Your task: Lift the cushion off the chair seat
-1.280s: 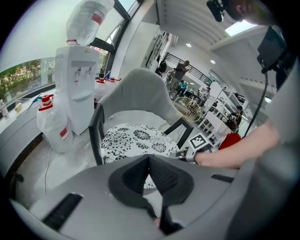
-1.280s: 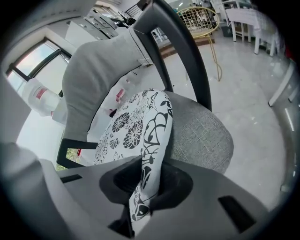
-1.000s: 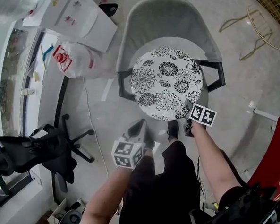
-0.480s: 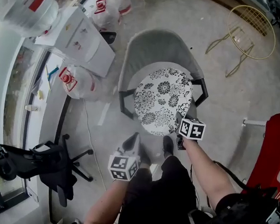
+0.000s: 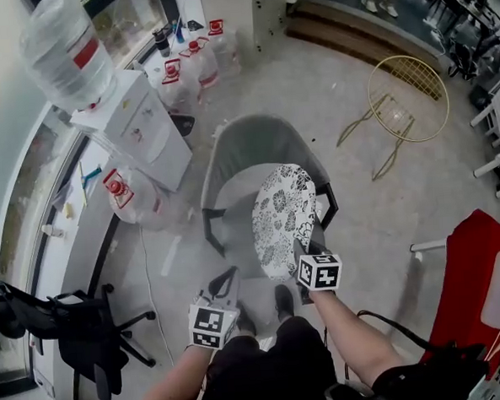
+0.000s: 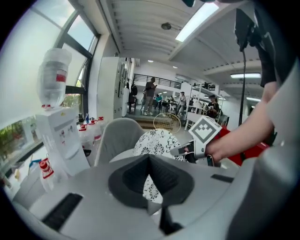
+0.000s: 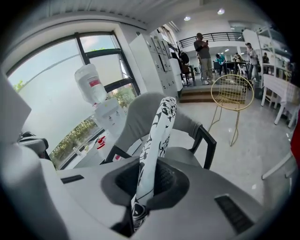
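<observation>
While the left gripper (image 5: 227, 279) hangs closed, empty, the jaws of the right gripper (image 5: 303, 252) clamp the cushion (image 5: 284, 211).

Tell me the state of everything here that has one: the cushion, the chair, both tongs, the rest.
Round black-and-white floral cushion: raised on edge, gripped at its lower rim.
Right tongs: shut on the cushion.
Left tongs: shut, empty, apart from the cushion.
Grey armchair: upright, seat uncovered.
Clear water bottle: upended on the white dispenser.

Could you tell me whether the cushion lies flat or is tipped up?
Tipped up: cushion stands on edge in the right gripper, chair seat bare.
</observation>
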`<move>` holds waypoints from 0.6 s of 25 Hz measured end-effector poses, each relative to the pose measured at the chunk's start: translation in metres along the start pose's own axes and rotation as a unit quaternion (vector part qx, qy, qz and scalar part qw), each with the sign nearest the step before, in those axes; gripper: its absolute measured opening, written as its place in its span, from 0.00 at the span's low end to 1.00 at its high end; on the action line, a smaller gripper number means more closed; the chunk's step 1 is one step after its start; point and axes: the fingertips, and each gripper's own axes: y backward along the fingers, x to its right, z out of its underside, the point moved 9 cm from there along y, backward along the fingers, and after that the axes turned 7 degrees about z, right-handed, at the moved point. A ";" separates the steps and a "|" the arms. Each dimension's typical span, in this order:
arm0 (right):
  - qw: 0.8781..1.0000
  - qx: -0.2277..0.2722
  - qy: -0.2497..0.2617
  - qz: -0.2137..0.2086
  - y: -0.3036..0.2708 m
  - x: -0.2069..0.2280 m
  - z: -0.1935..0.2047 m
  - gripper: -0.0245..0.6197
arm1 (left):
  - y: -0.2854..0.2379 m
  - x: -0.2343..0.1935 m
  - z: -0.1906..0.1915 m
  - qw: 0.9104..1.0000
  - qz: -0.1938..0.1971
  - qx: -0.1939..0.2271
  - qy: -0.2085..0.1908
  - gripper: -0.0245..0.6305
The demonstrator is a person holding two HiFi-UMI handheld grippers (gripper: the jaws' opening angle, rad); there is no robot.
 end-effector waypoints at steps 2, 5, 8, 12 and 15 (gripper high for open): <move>1.000 0.014 0.018 -0.001 0.016 -0.006 -0.007 0.08 | 0.006 0.008 -0.012 0.999 0.007 0.011 -0.034 0.05; 0.998 0.036 0.044 -0.004 0.041 -0.017 -0.021 0.08 | 0.014 0.011 -0.029 0.999 0.022 0.036 -0.025 0.05; 0.996 0.051 0.067 0.004 0.065 -0.023 -0.037 0.08 | 0.019 0.009 -0.041 0.998 0.035 0.059 0.003 0.05; 0.994 0.078 0.081 0.008 0.096 -0.027 -0.056 0.08 | 0.032 0.003 -0.052 0.997 0.017 0.075 0.009 0.05; 0.990 0.106 0.089 0.014 0.124 -0.024 -0.069 0.08 | 0.038 0.000 -0.062 0.996 -0.004 0.084 0.023 0.05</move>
